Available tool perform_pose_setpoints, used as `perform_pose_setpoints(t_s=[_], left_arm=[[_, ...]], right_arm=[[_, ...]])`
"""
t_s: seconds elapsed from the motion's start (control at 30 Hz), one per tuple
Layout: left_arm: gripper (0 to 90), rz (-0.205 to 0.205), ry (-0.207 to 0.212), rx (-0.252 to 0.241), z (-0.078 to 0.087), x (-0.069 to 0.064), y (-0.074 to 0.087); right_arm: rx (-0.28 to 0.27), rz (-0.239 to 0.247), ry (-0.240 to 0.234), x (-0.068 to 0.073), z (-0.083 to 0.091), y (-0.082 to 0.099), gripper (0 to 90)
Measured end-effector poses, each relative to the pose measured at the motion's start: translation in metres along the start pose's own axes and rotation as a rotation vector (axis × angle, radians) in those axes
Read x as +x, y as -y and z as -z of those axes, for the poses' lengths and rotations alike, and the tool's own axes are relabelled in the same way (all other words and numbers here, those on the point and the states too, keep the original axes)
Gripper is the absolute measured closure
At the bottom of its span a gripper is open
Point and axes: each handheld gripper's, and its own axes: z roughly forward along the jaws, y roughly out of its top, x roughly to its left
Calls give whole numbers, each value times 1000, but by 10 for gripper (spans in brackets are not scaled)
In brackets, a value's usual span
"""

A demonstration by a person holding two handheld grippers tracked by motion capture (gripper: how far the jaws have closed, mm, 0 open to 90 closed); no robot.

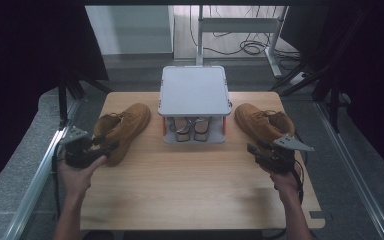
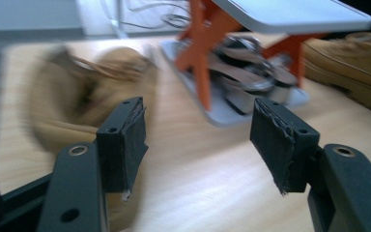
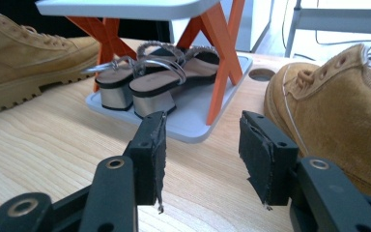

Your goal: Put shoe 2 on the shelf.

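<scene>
Two tan suede boots lie on the wooden table. The left boot is left of a small grey shoe rack with orange legs, and the right boot is right of it. A pair of strappy heeled sandals stands on the rack's lower tray. My left gripper is open with nothing between its pads, just in front of the left boot. My right gripper is open and empty, with the right boot beside its right jaw.
The rack stands at the table's far middle edge. Metal rails run along both sides of the table. Behind it are a white desk frame and cables on the floor. Bare wood lies between the two hands.
</scene>
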Motion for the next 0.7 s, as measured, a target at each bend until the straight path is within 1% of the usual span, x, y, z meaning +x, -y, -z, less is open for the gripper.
perform_pose_setpoints(t_s=[0.07,0.1,0.13,0.3,0.37,0.47,0.57,0.6,0.63,0.7], left_arm=[[374,9,-19,-6,4,7,-5],[374,14,-36,-7,6,14,-9],[375,16,-45,-6,6,17,-10],[375,41,-89,11,-1,36,-22],[376,53,-105,25,-8,45,-26],[376,71,-114,54,-22,58,-31],[377,107,-124,98,-39,73,-35],[381,111,-124,113,-45,77,-36],[381,121,-127,128,-50,80,-36],[383,124,-124,151,-59,85,-36]], right_arm=[[-7,-1,6,-1,3,0,510],[-9,-1,9,-2,4,0,509],[-15,-9,14,-3,6,0,508],[-17,-18,26,-7,7,2,504],[-14,-22,28,-8,7,3,503],[-13,-25,33,-9,7,5,503],[-7,-25,35,-8,6,6,496],[-7,-25,34,-8,6,6,496],[-6,-23,34,-8,6,7,495],[-5,-22,36,-7,6,7,494]])
